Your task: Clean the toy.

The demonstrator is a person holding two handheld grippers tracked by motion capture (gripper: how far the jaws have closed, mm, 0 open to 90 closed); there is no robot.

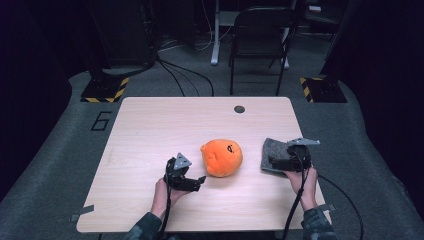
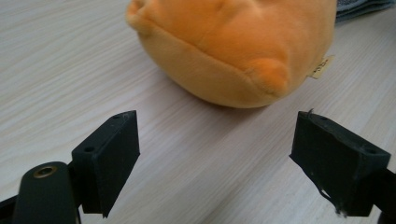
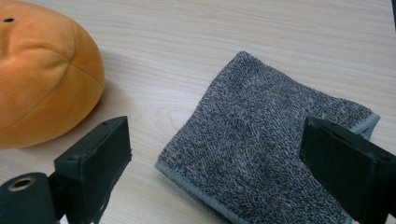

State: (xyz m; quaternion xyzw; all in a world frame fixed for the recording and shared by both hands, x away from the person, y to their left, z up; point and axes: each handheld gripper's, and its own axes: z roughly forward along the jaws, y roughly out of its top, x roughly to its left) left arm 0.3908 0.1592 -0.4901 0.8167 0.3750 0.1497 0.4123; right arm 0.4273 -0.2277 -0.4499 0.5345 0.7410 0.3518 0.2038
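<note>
An orange plush toy point(image 1: 222, 157) lies on the wooden table point(image 1: 150, 130), a little right of centre. My left gripper point(image 1: 199, 181) rests just left of it, open, its jaws wide apart and pointing at the plush point(image 2: 233, 46) with bare table between them. A folded grey towel point(image 1: 273, 154) lies right of the plush. My right gripper point(image 1: 272, 162) hovers over the towel point(image 3: 261, 144), open, with nothing between its jaws. The plush point(image 3: 42, 74) fills the left of the right gripper view.
A round dark grommet point(image 1: 239, 109) sits near the table's far edge. Beyond the table stand a folding chair point(image 1: 260, 40) and floor cables. The left half and the far part of the table are bare wood.
</note>
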